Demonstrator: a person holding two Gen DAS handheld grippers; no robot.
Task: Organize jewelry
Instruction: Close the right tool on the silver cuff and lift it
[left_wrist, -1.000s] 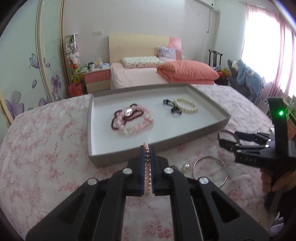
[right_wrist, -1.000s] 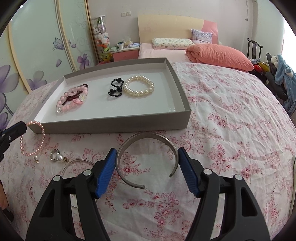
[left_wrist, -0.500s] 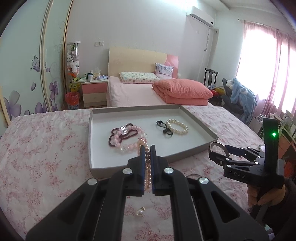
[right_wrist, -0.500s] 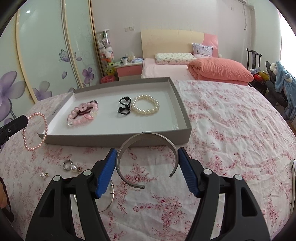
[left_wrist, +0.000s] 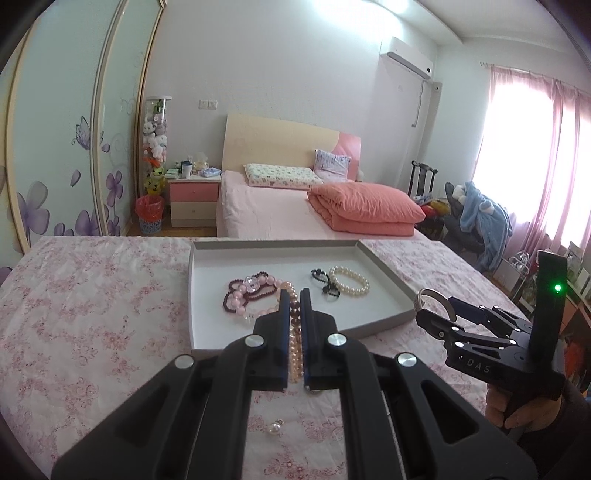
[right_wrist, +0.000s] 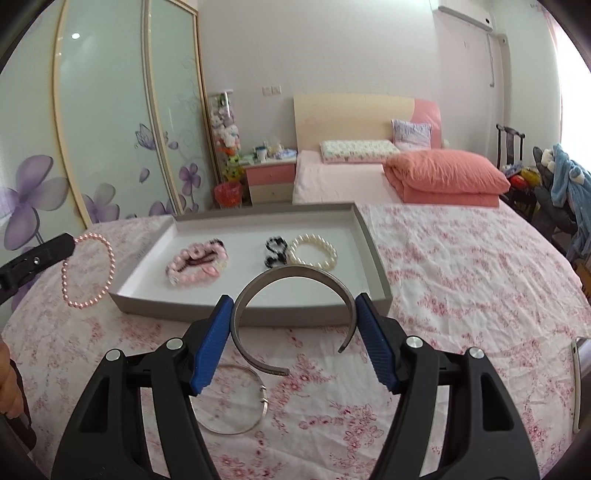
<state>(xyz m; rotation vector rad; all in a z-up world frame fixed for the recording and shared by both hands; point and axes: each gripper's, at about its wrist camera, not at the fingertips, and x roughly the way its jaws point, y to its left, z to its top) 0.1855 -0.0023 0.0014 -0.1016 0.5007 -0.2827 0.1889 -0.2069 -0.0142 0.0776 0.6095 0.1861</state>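
The left hand-held gripper (left_wrist: 294, 295) pinched a pink bracelet (right_wrist: 88, 271), the right (right_wrist: 293, 314) clasped a cuff (right_wrist: 295, 275), both aloft before the tray (right_wrist: 380, 295); next, probably, lowering each in

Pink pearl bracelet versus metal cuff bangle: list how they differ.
1. The pink pearl bracelet is a closed loop of small beads; the metal cuff bangle is one rigid grey band with an open gap.
2. The bracelet dangles from the left gripper, pinched at one spot; the bangle is spanned across its width by the right gripper.
3. The bracelet hangs left of the tray; the bangle sits before its near wall.

Both are held above the bedspread, outside the tray.
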